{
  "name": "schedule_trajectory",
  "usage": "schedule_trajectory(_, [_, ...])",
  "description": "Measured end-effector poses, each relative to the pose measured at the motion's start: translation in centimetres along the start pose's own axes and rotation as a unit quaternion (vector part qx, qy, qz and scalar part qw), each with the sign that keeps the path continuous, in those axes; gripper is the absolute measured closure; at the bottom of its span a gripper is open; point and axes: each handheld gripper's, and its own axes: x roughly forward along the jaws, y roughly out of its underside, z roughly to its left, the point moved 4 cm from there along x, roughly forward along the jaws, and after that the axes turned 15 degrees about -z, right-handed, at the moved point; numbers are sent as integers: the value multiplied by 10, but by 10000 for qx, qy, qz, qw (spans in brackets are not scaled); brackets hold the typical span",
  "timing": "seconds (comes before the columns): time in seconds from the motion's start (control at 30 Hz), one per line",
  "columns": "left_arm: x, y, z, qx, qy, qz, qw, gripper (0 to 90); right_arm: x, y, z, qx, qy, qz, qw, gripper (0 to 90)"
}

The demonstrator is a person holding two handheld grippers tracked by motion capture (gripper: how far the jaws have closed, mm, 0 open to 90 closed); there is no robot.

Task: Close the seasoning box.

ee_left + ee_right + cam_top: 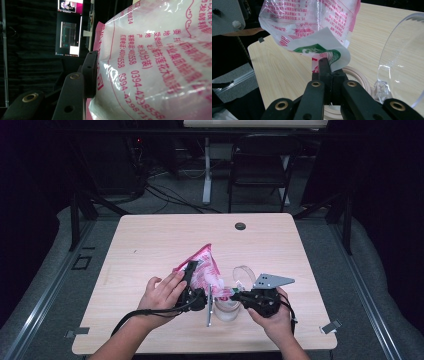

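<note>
A pink-and-white printed plastic bag (204,266) hangs tilted above the table, held from both sides. My left gripper (191,276) grips its upper left side; in the left gripper view one black jaw presses into the bag (160,62) and the other is hidden behind it. My right gripper (325,65) is shut on the bag's lower corner (329,53), and in the high view it (234,295) sits just right of the bag. Under that corner stands a clear jar (227,311) with a pale rim (360,76) and its clear hinged lid (402,55) raised.
The wooden table (150,245) has a round cable hole (240,226) near its far edge. Behind it stand a black folding chair (260,165) and a white desk leg (206,170). Dark curtains surround the space.
</note>
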Motion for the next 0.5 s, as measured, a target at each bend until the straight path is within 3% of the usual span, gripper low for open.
schedule_trajectory(0.5, [0,-1,-1,40,-21,-28,10000,614,1,2,-1,13,-3,13,10000,900])
